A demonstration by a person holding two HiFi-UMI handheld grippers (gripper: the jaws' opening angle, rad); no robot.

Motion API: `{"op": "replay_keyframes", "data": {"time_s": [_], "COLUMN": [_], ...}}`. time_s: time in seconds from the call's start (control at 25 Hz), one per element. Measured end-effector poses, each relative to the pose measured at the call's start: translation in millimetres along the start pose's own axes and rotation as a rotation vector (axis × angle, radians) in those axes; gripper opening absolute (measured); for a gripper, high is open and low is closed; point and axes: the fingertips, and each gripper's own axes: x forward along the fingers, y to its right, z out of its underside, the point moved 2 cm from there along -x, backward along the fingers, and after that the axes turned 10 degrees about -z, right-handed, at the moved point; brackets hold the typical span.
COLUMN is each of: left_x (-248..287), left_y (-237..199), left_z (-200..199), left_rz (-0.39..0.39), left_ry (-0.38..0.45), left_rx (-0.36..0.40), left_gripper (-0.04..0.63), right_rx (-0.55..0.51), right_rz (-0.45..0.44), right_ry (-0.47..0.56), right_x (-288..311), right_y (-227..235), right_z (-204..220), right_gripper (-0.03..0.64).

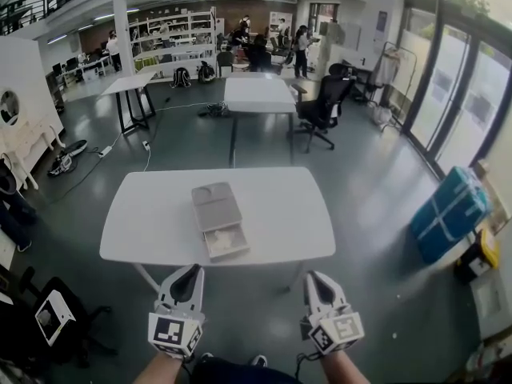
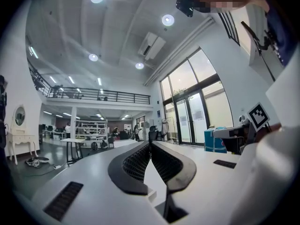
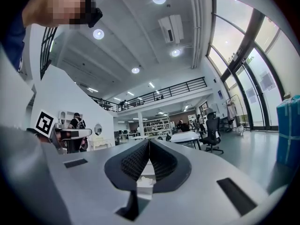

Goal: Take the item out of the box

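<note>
A flat grey-beige box point(image 1: 218, 218) lies open in the middle of the white table point(image 1: 152, 214). Its far half is the lid, and the near half point(image 1: 226, 242) holds a pale item. My left gripper point(image 1: 190, 272) hovers just off the table's near edge, jaws shut and empty. My right gripper point(image 1: 313, 278) hangs level with it to the right, also shut with nothing held. In the left gripper view the jaw tips point(image 2: 150, 144) meet, and in the right gripper view the tips point(image 3: 149, 141) meet too. Both grippers stand short of the box.
A second white table point(image 1: 258, 94) and a black office chair point(image 1: 324, 106) stand beyond. A blue suitcase point(image 1: 448, 210) sits on the floor to the right, and a white device point(image 1: 54, 314) at lower left. People stand by the far shelves.
</note>
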Motion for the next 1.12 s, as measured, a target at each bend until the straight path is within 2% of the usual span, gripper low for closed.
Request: {"op": "replay_keyframes", "data": {"time_s": [0.24, 0.44, 0.68, 0.92, 1.12], "left_x": [-0.2, 18.2, 60.2, 124.5, 166.7], "left_y": [8.2, -3.3, -29.1, -68.5, -103.5], "left_z": [9.7, 14.9, 23.3, 14.4, 28.0], "left_rz": [-0.012, -0.027, 0.008, 0.065, 0.093], "left_ry": [-0.035, -0.046, -0.034, 0.026, 0.004], "left_rx": [0.016, 0.012, -0.011, -0.034, -0.055], "left_gripper": [0.04, 0.04, 0.04, 0.038, 0.038], "right_rx": [0.008, 0.027, 0.02, -0.009, -0.022], "right_rz": [-0.007, -0.001, 0.042, 0.099, 0.122], "right_ry": [-0.018, -0.054, -0.087, -0.079, -0.108], "right_x": [-0.2, 13.3, 44.6, 102.6, 151.1], "right_y": [15.3, 25.7, 35.6, 44.5, 43.0], "right_z": [4.3, 15.9, 24.8, 9.4, 11.1], "right_gripper": [0.017, 0.017, 0.017, 0.017, 0.017]}}
